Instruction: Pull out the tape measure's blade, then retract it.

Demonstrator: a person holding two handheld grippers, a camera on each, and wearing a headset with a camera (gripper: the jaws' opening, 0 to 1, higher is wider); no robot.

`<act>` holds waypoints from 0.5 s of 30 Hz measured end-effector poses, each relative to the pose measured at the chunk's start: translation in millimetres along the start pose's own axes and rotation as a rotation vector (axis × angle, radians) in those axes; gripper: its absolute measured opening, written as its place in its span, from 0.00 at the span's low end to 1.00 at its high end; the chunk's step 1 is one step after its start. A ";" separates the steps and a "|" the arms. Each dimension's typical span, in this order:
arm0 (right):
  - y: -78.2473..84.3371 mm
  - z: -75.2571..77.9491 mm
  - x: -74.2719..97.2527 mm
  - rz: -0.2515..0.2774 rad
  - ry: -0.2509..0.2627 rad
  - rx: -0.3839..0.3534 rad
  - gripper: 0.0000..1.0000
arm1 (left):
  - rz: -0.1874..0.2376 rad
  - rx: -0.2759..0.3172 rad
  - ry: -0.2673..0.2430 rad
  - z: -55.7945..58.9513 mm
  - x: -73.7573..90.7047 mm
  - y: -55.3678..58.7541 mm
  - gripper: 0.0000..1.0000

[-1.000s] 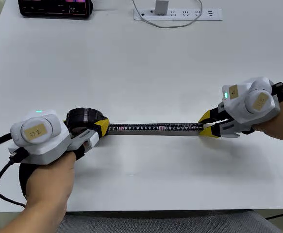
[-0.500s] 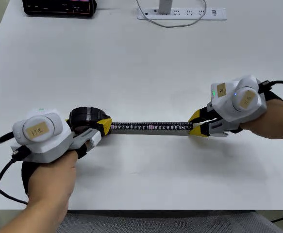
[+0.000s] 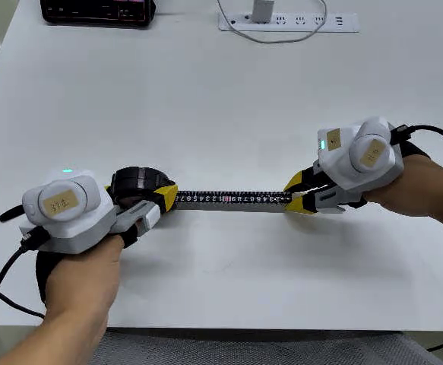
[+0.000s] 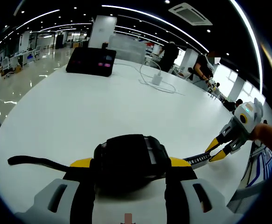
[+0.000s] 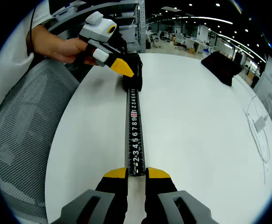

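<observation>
right gripper [image 3: 292, 196] nearer case [image 3: 136, 184], clamping blade [image 3: 229, 199] | left gripper [image 3: 156, 205] grasping case

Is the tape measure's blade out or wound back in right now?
Out: the blade stretches from the case in the left gripper to the right gripper, shut on its tip.

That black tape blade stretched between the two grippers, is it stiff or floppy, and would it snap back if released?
The black numbered tape blade runs straight from the black round case to the right gripper, so it is probably stiff at this length. Released, it would likely whip back toward the case, which the left gripper clamps.
</observation>
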State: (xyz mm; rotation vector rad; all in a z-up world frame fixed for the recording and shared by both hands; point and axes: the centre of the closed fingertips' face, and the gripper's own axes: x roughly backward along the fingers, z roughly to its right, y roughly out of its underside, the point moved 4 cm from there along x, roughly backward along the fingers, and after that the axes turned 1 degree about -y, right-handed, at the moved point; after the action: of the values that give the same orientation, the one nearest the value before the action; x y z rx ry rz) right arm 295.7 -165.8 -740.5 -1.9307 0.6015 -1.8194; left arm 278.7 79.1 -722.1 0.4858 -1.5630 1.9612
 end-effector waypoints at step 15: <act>0.1 0.7 -0.4 -0.007 -0.007 0.002 0.10 | -0.002 -0.003 0.001 0.7 0.0 0.2 0.55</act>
State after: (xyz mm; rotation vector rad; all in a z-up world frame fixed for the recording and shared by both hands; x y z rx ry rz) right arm 296.3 -165.7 -740.9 -1.9394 0.5907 -1.8157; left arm 278.6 78.4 -722.1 0.4854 -1.5639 1.9573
